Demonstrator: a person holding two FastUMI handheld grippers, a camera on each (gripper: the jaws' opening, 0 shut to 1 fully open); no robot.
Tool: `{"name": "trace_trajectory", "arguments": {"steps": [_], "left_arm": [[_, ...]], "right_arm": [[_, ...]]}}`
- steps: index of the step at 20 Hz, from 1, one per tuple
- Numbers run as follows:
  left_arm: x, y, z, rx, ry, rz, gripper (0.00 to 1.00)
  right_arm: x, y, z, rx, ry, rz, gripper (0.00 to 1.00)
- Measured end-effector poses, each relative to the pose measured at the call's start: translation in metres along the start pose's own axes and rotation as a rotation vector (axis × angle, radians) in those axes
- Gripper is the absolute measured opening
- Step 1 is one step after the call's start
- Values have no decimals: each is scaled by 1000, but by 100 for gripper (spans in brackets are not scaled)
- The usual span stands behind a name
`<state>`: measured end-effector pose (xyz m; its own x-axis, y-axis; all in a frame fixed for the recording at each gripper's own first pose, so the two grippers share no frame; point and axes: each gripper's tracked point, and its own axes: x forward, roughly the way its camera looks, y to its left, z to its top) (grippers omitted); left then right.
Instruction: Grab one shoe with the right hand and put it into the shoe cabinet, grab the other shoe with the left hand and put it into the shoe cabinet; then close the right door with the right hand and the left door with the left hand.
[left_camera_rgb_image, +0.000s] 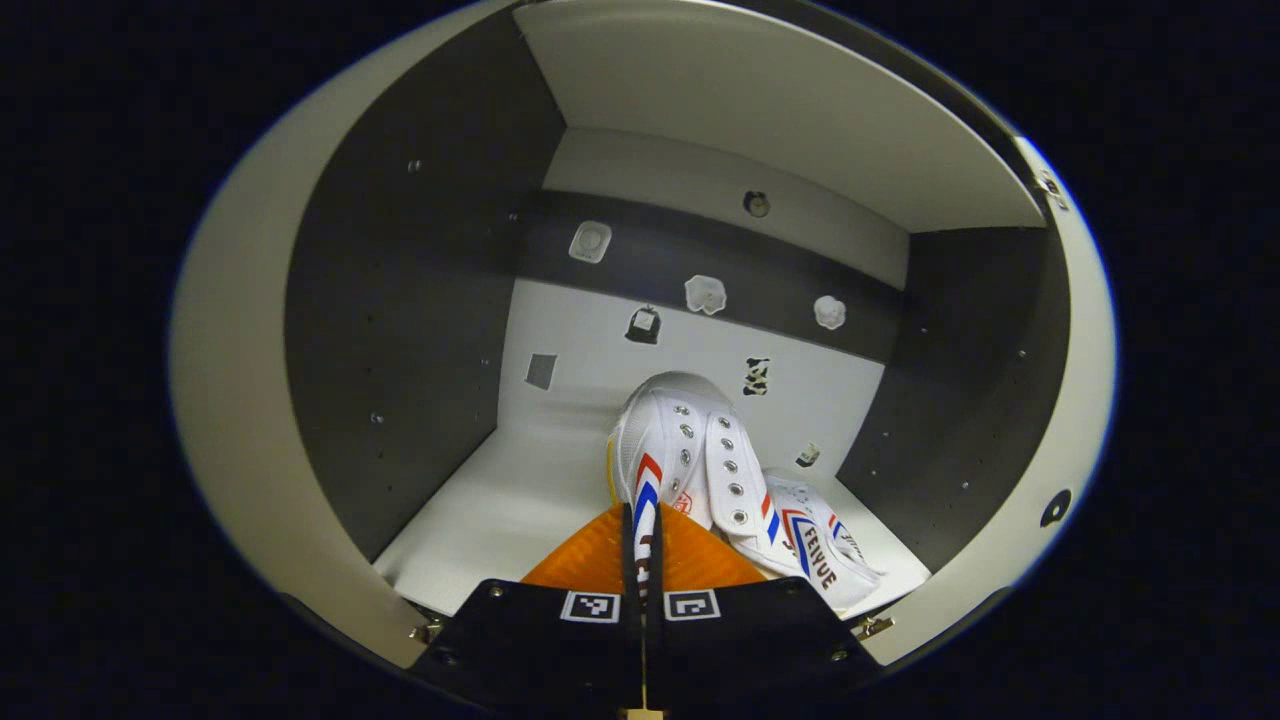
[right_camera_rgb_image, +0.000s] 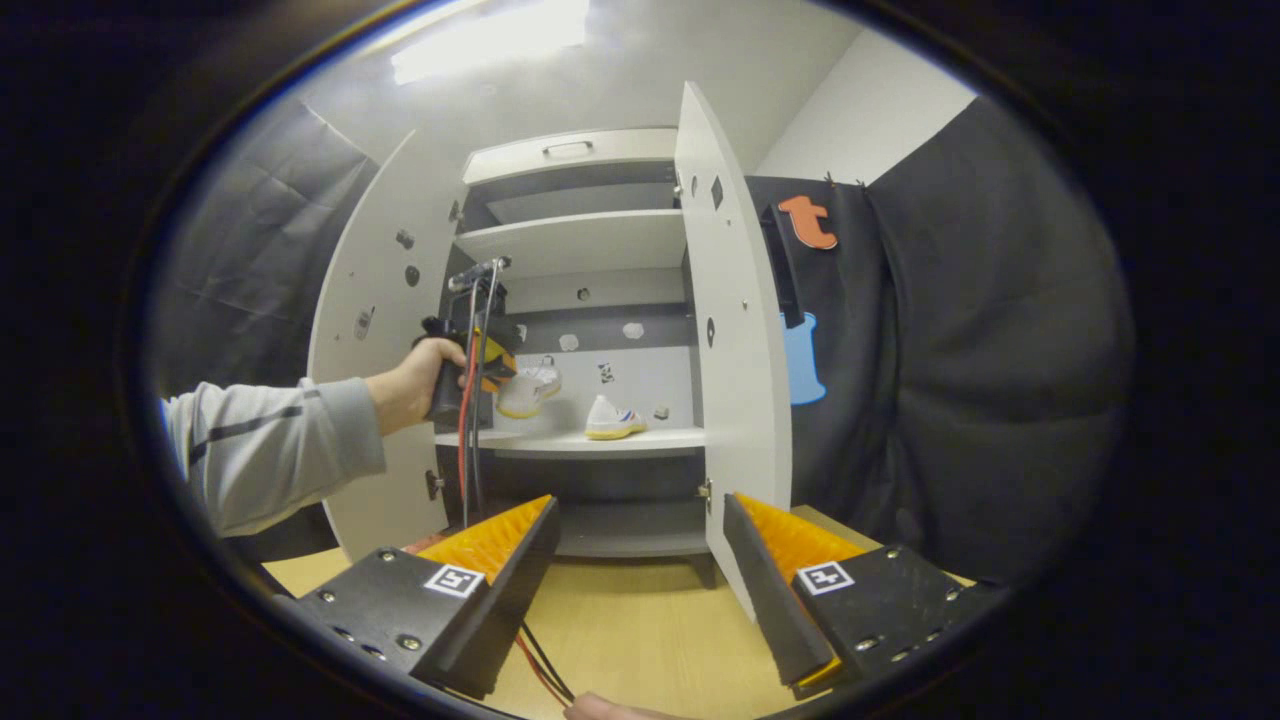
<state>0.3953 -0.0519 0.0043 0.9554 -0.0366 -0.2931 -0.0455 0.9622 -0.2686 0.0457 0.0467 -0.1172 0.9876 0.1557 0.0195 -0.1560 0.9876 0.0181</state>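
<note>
In the left gripper view my left gripper (left_camera_rgb_image: 640, 525) is shut on the edge of a white shoe (left_camera_rgb_image: 670, 440) with red and blue stripes, holding it inside a cabinet compartment. A second matching shoe (left_camera_rgb_image: 815, 550) lies on the shelf (left_camera_rgb_image: 480, 510) just to its right. From the right gripper view, a hand holds the left gripper (right_camera_rgb_image: 485, 365) with its shoe (right_camera_rgb_image: 528, 388) slightly above the middle shelf (right_camera_rgb_image: 560, 440), while the other shoe (right_camera_rgb_image: 612, 420) rests on that shelf. My right gripper (right_camera_rgb_image: 640, 515) is open and empty, well back from the cabinet.
Both doors of the shoe cabinet stand open: the left door (right_camera_rgb_image: 375, 330) behind the person's grey sleeve (right_camera_rgb_image: 270, 445), the right door (right_camera_rgb_image: 730, 330) edge-on just ahead of my right finger. A wooden floor (right_camera_rgb_image: 620, 620) lies below. Small stickers (left_camera_rgb_image: 705, 293) dot the back wall.
</note>
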Motion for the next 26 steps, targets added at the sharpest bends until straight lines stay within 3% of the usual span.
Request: {"name": "trace_trajectory", "arguments": {"steps": [4,7,13,15,17,20,23,26], "left_arm": [[33,25,-21,-13,66,43,2],[48,33,-35,-42,112,21,1],[53,28,-40,20,146,5,2],[52,25,-39,43,143,8,4],[49,25,-36,74,129,3,7],[40,37,-15,128,60,47,24],[21,47,-7,182,28,109,99],[-18,33,6,196,-39,69,98]], "right_arm": [[8,-1,-10,6,29,-1,98],[14,-1,-18,3,43,1,98],[18,-2,-21,-7,47,-29,98],[16,9,-17,9,27,11,98],[17,6,-18,14,30,0,98],[18,19,-20,26,33,28,98],[18,31,-29,24,62,59,98],[14,32,-22,-7,42,48,98]]}}
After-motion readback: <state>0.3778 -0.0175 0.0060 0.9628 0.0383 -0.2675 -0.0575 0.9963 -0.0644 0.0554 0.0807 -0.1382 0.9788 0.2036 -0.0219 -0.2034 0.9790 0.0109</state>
